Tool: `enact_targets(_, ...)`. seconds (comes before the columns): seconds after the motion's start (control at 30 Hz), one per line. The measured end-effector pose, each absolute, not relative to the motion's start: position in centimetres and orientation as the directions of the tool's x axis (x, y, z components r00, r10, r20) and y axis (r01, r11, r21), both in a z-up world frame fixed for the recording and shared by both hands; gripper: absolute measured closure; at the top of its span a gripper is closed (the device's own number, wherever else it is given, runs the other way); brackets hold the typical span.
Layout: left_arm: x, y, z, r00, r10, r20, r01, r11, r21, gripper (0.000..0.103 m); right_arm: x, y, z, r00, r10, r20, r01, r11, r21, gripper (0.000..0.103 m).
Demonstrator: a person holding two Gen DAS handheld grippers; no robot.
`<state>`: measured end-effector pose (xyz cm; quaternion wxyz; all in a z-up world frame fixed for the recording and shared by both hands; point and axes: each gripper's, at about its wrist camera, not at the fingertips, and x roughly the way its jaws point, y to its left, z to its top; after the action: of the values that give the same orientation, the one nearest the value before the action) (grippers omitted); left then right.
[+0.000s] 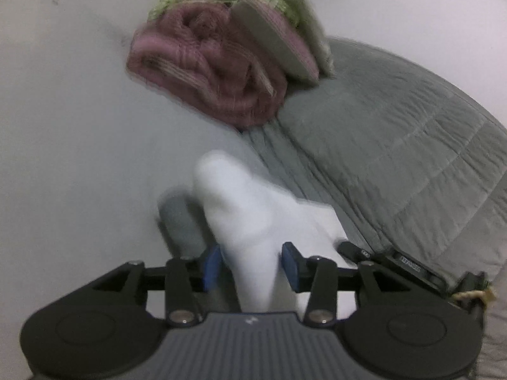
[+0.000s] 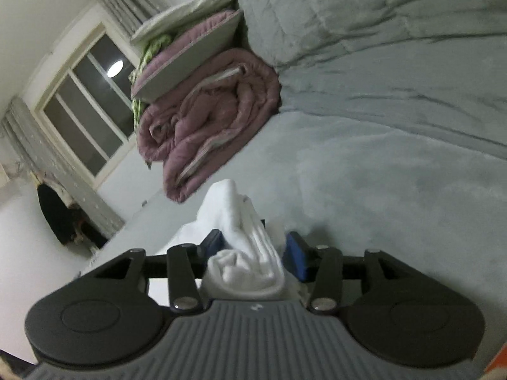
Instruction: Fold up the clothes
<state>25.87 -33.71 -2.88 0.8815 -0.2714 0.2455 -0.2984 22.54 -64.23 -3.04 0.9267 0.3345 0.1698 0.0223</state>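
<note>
A white garment, soft like a sock, hangs between my two grippers above the grey bed. In the left wrist view the white cloth (image 1: pixel 250 218) runs between the blue pads of my left gripper (image 1: pixel 252 266), which is shut on it. In the right wrist view its rolled end (image 2: pixel 244 253) sits between the pads of my right gripper (image 2: pixel 253 253), which is shut on it. Part of the right gripper's black frame (image 1: pixel 396 262) shows at the right in the left wrist view.
A folded mauve quilt (image 2: pixel 209 123) with cushions (image 2: pixel 187 63) stacked on it lies at the bed's far end, also in the left wrist view (image 1: pixel 209 63). The grey quilted bedspread (image 2: pixel 396 95) fills the right. A window (image 2: pixel 85 104) and dark clothing (image 2: pixel 57 215) are at left.
</note>
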Motion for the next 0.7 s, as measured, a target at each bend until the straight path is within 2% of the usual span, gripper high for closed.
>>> enact_targets(0.13, 26.4, -33.5, 0.0, 0.766, -0.610, -0.202, 0.452, 0.735, -0.507, 0.061, 20.4, -63.4, -0.2, 0.971, 0.070, -0.230, 0.070, 0.832, 0.550, 0.053)
enact_targets(0.2, 27.3, -34.6, 0.8, 0.756, -0.623, -0.201, 0.494, 0.745, -0.449, 0.062, 19.5, -62.0, 0.9, 0.979, 0.039, -0.199, 0.063, 0.876, 0.478, 0.053)
enact_targets(0.27, 28.4, -35.7, 0.7, 0.741, -0.631, -0.229, 0.518, 0.754, -0.404, 0.063, 19.1, -60.4, 1.1, 0.983, 0.025, -0.183, 0.050, 0.918, 0.394, 0.053)
enact_targets(0.4, 31.2, -36.4, -1.9, 0.720, -0.593, -0.361, 0.455, 0.796, -0.400, 0.063, 19.2, -58.0, -0.1, 0.980, 0.042, -0.196, 0.015, 0.960, 0.280, 0.055)
enact_targets(0.5, 32.3, -35.5, -3.0, 0.693, -0.607, -0.389, 0.419, 0.779, -0.467, 0.060, 20.2, -58.2, -1.6, 0.969, 0.030, -0.247, 0.040, 0.961, 0.273, 0.062)
enact_targets(0.57, 32.2, -35.1, -2.6, 0.685, -0.612, -0.396, 0.410, 0.772, -0.485, 0.060, 20.6, -58.4, -2.0, 0.962, 0.025, -0.271, 0.054, 0.958, 0.282, 0.063)
enact_targets(0.7, 30.4, -35.0, -0.3, 0.673, -0.586, -0.452, 0.408, 0.803, -0.434, 0.046, 19.3, -58.3, -0.3, 0.963, 0.051, -0.264, 0.042, 0.941, 0.336, 0.053)
